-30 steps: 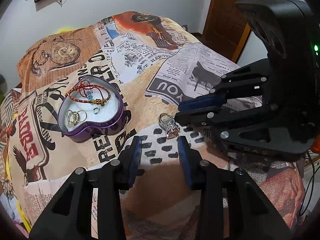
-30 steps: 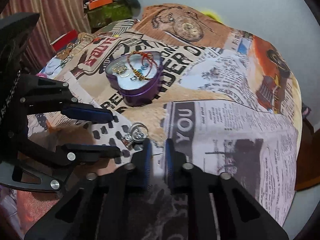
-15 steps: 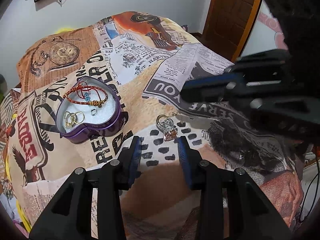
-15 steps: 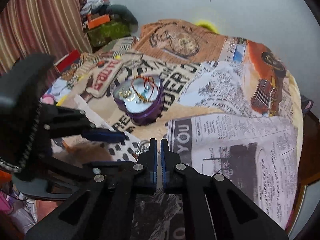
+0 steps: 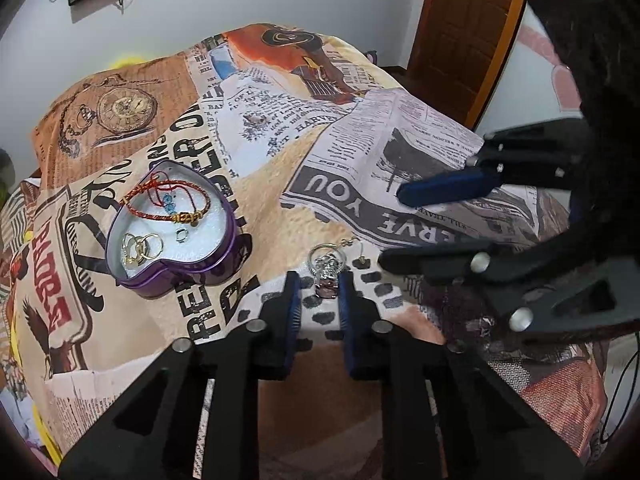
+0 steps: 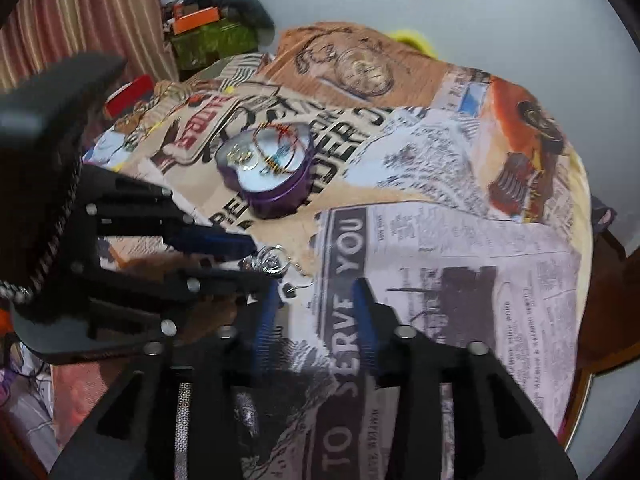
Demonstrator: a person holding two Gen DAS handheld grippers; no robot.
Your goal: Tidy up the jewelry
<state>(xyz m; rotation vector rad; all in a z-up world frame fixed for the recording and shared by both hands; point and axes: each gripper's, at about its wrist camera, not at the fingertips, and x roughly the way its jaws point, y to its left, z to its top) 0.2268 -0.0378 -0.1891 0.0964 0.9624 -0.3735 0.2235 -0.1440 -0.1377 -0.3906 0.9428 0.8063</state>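
White walls and a brown wooden door (image 5: 472, 28) stand behind a round bench covered by a newspaper-print cloth (image 5: 384, 168) with a pocket-watch picture and large black lettering. On the cloth sits a purple heart-shaped tin (image 5: 172, 224), lid off, its pale lining holding a red and gold cord bracelet (image 5: 168, 204), a cluster of gold rings (image 5: 140, 246) and one small silver ring (image 5: 181, 234). Nearer the cameras, well apart from the tin, a silver ring with a pinkish stone (image 5: 327, 270) lies on the cloth on a patch of black spots, and a thin hook earring (image 5: 358, 250) lies just beside it on its right. The left tongs (image 5: 318, 292) are spread open, their blue-padded fingers (image 5: 291, 300) reaching to either side of the stone ring's near end; whether they touch it cannot be told. The right tongs (image 6: 316, 308) are also open, wide apart over the "SERVE YOU" print, gripping nothing, with the earring close to their left finger. In the right wrist view, which is blurred, the left tongs come in from the left with the silver ring at their tips, and a striped curtain (image 6: 80, 12) and a pile of clutter (image 6: 212, 28) show beyond the bench.
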